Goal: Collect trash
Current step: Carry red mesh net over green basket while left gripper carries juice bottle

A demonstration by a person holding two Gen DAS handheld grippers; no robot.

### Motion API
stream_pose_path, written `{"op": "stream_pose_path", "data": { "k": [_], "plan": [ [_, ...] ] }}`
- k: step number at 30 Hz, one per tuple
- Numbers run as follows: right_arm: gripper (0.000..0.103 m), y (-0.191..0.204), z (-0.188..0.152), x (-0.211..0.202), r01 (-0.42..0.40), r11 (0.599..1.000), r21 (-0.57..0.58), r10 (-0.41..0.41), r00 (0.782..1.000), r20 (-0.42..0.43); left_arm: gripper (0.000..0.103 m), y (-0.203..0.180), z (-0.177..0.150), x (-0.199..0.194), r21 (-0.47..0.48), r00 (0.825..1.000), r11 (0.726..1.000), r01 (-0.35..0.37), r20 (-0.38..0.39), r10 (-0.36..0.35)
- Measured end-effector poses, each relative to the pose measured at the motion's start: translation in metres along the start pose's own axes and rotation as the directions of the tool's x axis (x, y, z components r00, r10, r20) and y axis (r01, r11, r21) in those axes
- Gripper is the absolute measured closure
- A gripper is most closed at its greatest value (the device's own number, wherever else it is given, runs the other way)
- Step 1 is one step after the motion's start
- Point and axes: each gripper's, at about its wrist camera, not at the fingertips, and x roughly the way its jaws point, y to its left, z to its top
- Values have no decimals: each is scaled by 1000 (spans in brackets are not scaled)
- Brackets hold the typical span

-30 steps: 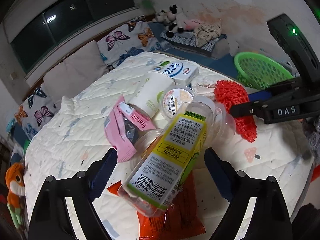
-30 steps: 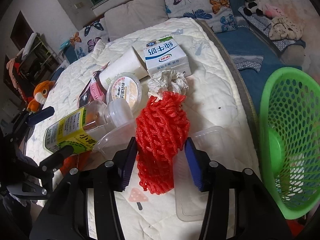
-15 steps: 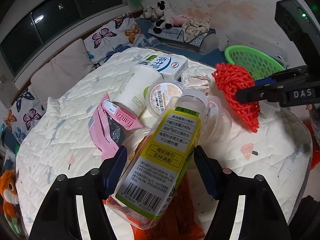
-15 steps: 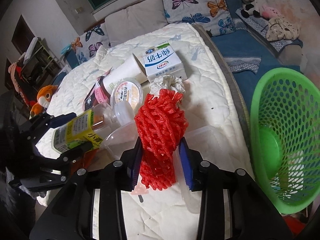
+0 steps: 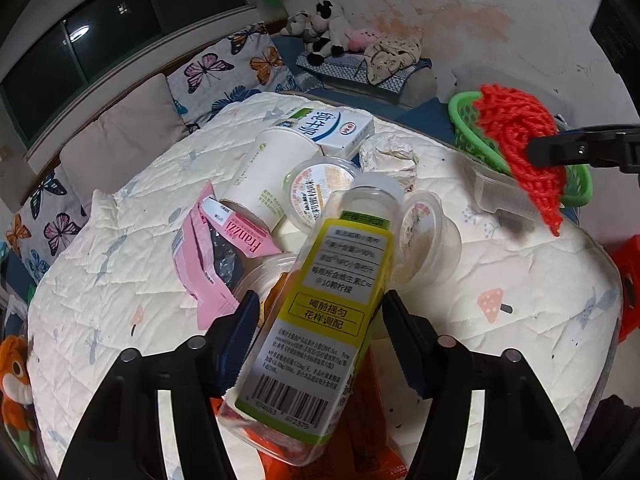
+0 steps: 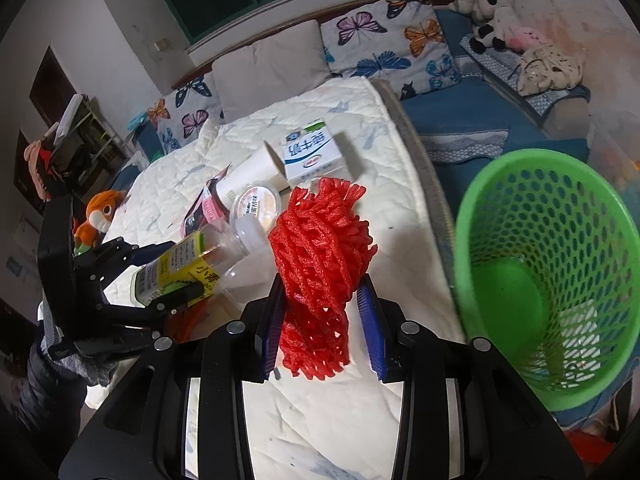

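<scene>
Right wrist alone shows basket [image 6: 560, 264] interior; left, bottle [image 5: 320, 320] barcode

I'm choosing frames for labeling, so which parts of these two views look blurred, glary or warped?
Left wrist view: the bottle label is sharp up close and the print is readable; a lamp glares off the dark window; fisheye bends the bed edge. Right wrist view: the green basket rim is smeared by motion blur, the red foam net stays fairly crisp, and corners are vignetted black.

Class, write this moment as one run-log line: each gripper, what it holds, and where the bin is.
left gripper: shut on bottle | right gripper: shut on red net, lifted | green bin: right of net | cups, carton: on quilt
</scene>
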Motion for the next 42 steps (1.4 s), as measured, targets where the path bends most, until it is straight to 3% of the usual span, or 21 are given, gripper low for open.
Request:
{"op": "stream_pose_path", "data": {
  "k": [6, 13, 20, 25, 29, 36, 42],
  "plan": [
    [66, -11, -9, -9, -2, 1000, 11, 2, 1000, -2, 51, 8, -3, -10, -72, 1000, 997, 21, 21, -19],
    [66, -10, -11, -15, -67, 997, 22, 67, 998, 9, 55, 17, -4, -24, -130, 998, 990, 46, 52, -39],
    [66, 4, -12, -12, -91, 996, 2, 91, 996, 2, 55, 13, -6, -18, -128, 999, 991, 38, 10, -37],
    [66, 3, -13, -13, -87, 996, 3, 87, 996, 1, 51, 13, -2, -11, -137, 998, 989, 51, -14, -54],
    [66, 1, -14, -14, -84, 996, 4, 84, 996, -1, 40, 8, 3, -5, -115, 999, 993, 38, -27, -41],
    [66, -1, -15, -15, -83, 997, 5, 83, 997, 0, 40, 5, 11, -5, -81, 1000, 997, 0, -4, 0],
    [66, -5, -15, -16, -81, 997, 8, 81, 997, 2, 40, 14, 9, -19, -128, 998, 991, 40, 48, -34]
  ]
}}
